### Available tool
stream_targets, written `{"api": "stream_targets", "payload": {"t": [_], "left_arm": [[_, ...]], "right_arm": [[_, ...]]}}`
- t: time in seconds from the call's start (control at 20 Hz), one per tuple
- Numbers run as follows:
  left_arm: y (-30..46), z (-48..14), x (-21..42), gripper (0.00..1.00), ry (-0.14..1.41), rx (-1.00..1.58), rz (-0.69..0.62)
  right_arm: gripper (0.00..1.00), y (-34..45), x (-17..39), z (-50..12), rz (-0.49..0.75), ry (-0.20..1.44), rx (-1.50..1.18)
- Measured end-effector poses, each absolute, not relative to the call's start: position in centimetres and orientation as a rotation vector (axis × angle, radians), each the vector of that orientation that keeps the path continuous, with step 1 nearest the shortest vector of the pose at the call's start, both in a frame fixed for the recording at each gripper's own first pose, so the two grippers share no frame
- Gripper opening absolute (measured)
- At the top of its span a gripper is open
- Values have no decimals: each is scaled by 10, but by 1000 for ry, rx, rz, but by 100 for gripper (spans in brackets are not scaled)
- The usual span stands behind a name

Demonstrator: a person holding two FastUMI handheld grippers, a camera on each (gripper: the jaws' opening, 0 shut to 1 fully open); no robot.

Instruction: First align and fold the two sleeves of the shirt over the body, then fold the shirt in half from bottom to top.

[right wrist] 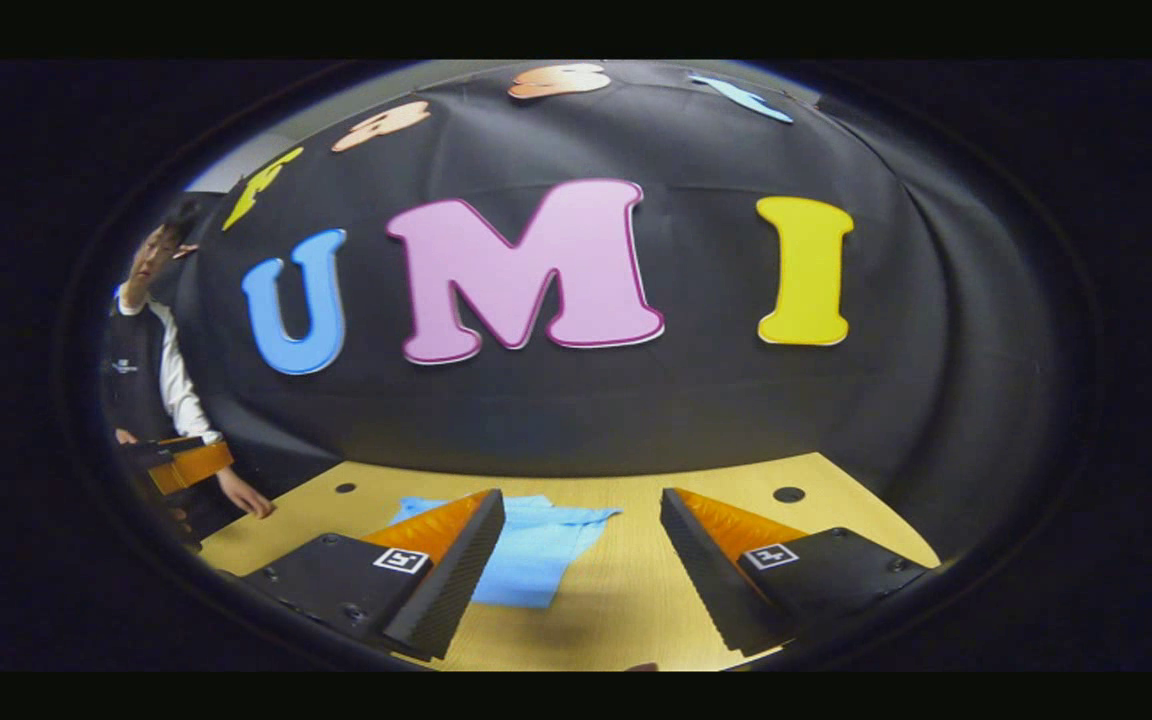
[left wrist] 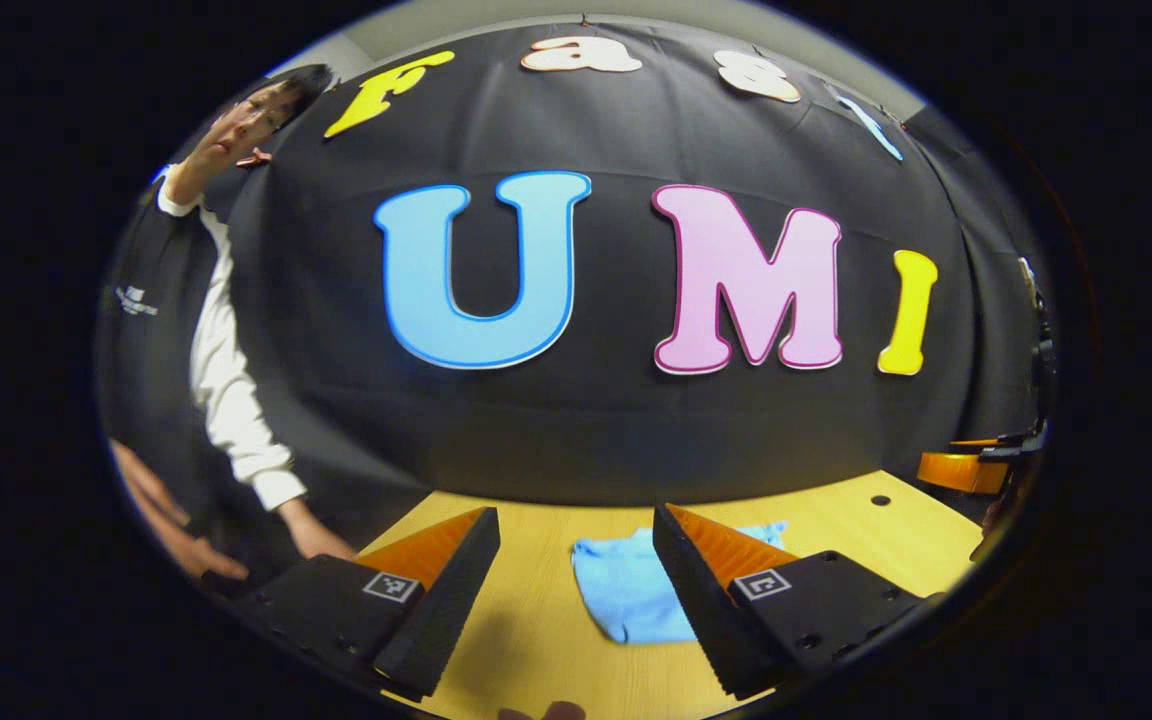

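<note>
A light blue shirt point(left wrist: 626, 590) lies crumpled on the wooden table point(left wrist: 836, 530), ahead of my left gripper point(left wrist: 576, 570) and slightly to its right. That gripper is open, with nothing between its fingers, and it hangs above the table short of the cloth. In the right gripper view the same shirt point(right wrist: 536, 550) lies ahead and to the left, partly hidden behind the left finger. My right gripper point(right wrist: 581, 550) is open and holds nothing. The right gripper point(left wrist: 976, 465) also shows far off at the right edge of the left gripper view, and the left gripper point(right wrist: 181, 462) at the left edge of the right gripper view.
A person in a white sleeve and dark vest point(left wrist: 226, 380) stands at the table's left side, one hand point(right wrist: 248, 500) resting on its edge. The table has round holes point(right wrist: 788, 494) near its back edge, and the black cloth wall rises right behind it.
</note>
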State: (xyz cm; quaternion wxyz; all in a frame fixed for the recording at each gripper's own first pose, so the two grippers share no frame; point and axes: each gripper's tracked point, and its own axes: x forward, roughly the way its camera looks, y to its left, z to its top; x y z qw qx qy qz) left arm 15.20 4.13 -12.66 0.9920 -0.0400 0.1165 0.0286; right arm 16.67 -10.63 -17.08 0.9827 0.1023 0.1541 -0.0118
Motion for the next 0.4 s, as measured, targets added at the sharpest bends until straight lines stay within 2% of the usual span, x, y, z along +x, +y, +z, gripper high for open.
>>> {"api": "stream_targets", "payload": {"t": [0.2, 0.4], "left_arm": [[33, -153, 59, 98, 383, -140, 38], [38, -156, 10, 98, 429, -129, 35]], "right_arm": [[97, -73, 76, -159, 7, 393, 203], [98, -51, 43, -156, 30, 432, 235]]}}
